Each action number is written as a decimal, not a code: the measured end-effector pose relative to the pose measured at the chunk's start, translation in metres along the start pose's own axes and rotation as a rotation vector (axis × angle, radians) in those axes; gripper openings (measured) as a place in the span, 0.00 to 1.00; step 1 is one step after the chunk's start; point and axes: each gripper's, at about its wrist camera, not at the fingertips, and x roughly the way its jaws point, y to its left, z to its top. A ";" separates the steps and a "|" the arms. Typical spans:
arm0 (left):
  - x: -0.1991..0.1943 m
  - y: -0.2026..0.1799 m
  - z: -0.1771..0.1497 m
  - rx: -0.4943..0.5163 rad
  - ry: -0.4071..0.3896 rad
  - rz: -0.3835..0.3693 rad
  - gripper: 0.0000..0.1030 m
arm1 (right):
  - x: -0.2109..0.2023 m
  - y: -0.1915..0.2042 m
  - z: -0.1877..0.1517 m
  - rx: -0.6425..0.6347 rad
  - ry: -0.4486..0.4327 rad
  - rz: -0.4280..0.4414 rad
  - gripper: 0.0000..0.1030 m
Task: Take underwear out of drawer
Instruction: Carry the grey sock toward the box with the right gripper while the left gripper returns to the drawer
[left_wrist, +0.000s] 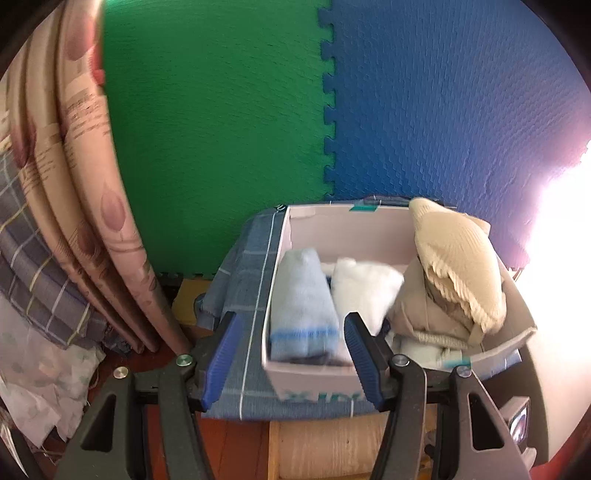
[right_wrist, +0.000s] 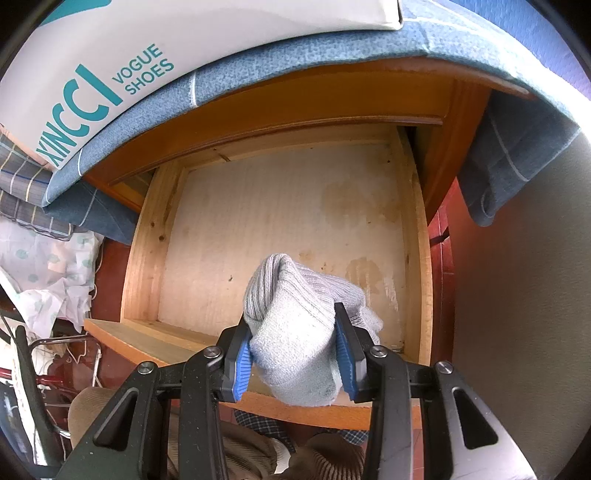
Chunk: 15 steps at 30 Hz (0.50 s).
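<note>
Your right gripper (right_wrist: 293, 360) has its fingers clamped on the rolled grey ribbed knit garment (right_wrist: 299, 332), held above the bare plywood floor of the open wooden drawer (right_wrist: 417, 236). The roll's long axis runs forward, away from you, between the fingers. Your left gripper (left_wrist: 291, 354) stands half open and empty, facing the white cardboard shoe box (left_wrist: 314, 380) of folded clothes on the blue-cloth-covered bench (left_wrist: 243, 295).

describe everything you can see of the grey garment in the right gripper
The grey garment is a soft ribbed knit, pale grey, bunched into a thick fold. The right gripper is shut on it, blue pads pressing both sides. It hangs above the open wooden drawer, whose bottom shows bare, one end drooping past the front edge.
</note>
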 end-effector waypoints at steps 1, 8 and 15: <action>-0.003 0.001 -0.009 -0.009 -0.002 0.004 0.58 | -0.001 0.000 0.000 0.001 -0.005 0.000 0.36; -0.006 -0.007 -0.087 -0.038 0.033 0.039 0.58 | -0.003 0.005 0.000 -0.023 -0.021 -0.024 0.36; 0.019 -0.021 -0.152 -0.051 0.122 0.056 0.58 | -0.006 0.008 0.000 -0.045 -0.036 -0.052 0.36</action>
